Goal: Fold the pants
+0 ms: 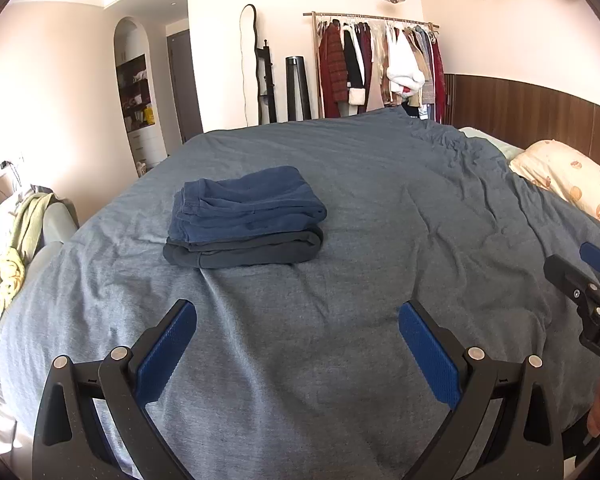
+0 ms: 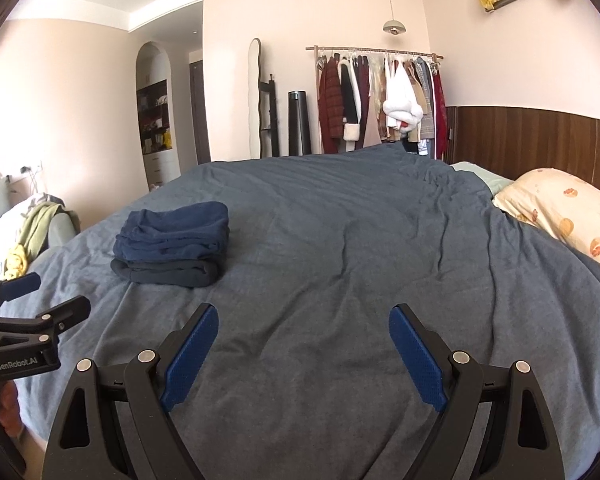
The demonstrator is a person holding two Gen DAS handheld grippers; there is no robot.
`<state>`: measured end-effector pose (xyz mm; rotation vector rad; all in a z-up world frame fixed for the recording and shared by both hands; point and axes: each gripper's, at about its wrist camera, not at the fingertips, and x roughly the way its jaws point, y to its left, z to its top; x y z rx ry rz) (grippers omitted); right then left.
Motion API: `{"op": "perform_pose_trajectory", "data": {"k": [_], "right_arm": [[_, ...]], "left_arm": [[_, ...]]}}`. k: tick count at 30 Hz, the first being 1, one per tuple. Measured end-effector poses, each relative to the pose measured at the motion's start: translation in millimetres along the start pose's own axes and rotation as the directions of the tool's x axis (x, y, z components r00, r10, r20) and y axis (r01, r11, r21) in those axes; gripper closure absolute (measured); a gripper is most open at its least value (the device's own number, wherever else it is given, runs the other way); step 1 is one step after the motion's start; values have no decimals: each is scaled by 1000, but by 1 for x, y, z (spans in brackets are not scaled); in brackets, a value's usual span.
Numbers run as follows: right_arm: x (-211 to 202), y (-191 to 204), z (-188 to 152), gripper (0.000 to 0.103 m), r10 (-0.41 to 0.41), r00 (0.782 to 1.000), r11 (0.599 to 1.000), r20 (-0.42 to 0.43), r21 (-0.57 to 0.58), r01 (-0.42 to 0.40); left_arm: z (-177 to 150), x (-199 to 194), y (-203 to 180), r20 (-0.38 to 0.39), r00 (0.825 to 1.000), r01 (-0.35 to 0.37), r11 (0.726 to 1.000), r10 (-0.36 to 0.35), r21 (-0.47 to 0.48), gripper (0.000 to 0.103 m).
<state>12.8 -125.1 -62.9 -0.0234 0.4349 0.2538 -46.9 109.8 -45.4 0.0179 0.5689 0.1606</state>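
Folded blue pants (image 1: 248,204) lie on top of a folded dark grey garment (image 1: 244,252), stacked on the grey-blue bedcover (image 1: 340,280). The stack also shows in the right wrist view (image 2: 172,236), left of centre. My left gripper (image 1: 296,320) is open and empty, held above the cover short of the stack. My right gripper (image 2: 304,320) is open and empty over bare cover, to the right of the stack. Each gripper shows at the edge of the other's view, the right gripper (image 1: 588,276) and the left gripper (image 2: 32,300).
A patterned pillow (image 2: 564,212) lies at the right by a wooden headboard (image 2: 532,140). A clothes rack (image 2: 380,96), a mirror and a tower fan stand beyond the bed. A sofa with yellow-green cloth (image 1: 20,240) is at the left.
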Motion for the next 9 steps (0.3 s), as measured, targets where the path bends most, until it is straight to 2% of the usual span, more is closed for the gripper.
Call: {"op": "perform_pose_trajectory", "data": {"k": [9], "right_arm": [[2, 0, -3, 15, 0, 1000, 1000, -8, 0, 0]], "left_arm": [[2, -2, -6, 15, 1000, -7, 1000, 7, -11, 0]]}}
